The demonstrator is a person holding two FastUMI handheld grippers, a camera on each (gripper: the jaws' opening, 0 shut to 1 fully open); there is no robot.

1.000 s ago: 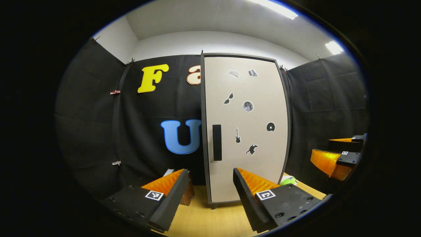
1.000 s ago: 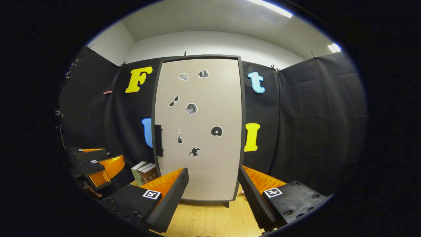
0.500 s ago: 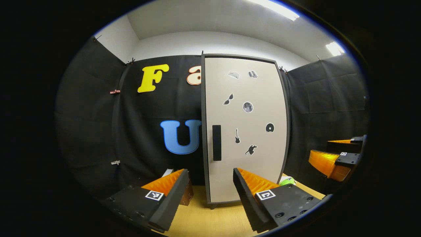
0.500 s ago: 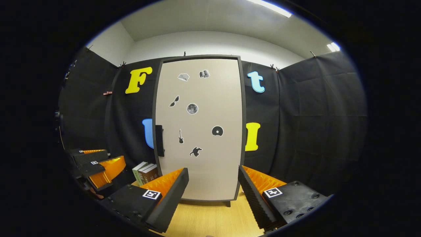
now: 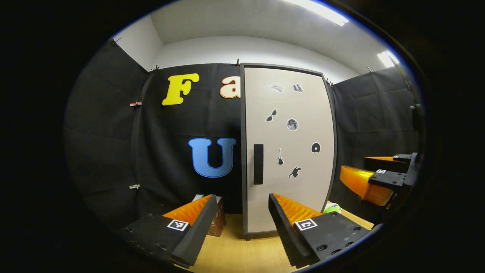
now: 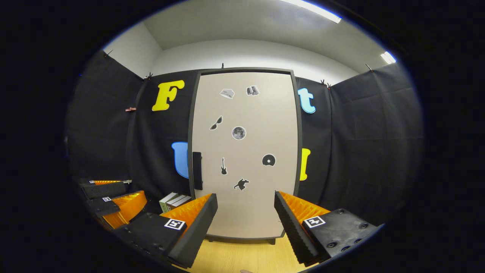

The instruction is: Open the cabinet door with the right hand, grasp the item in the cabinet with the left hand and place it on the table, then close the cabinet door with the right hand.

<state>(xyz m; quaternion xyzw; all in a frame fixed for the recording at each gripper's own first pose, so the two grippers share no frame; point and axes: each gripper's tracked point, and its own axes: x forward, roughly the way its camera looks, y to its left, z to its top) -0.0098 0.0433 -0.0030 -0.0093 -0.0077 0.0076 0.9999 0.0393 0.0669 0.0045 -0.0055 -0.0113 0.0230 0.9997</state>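
The tall beige cabinet door with dark frame [image 6: 244, 151] fills the centre of the right gripper view, closed (small dark stickers dot it), standing on the light wooden worktop [image 6: 235, 258]. Its black vertical handle [image 6: 197, 170] sits at centre left. The right claw [image 6: 245, 212] gapes wide, empty; so does the left claw [image 5: 242, 212]. A few upright books [image 6: 173, 201] stand lower left.
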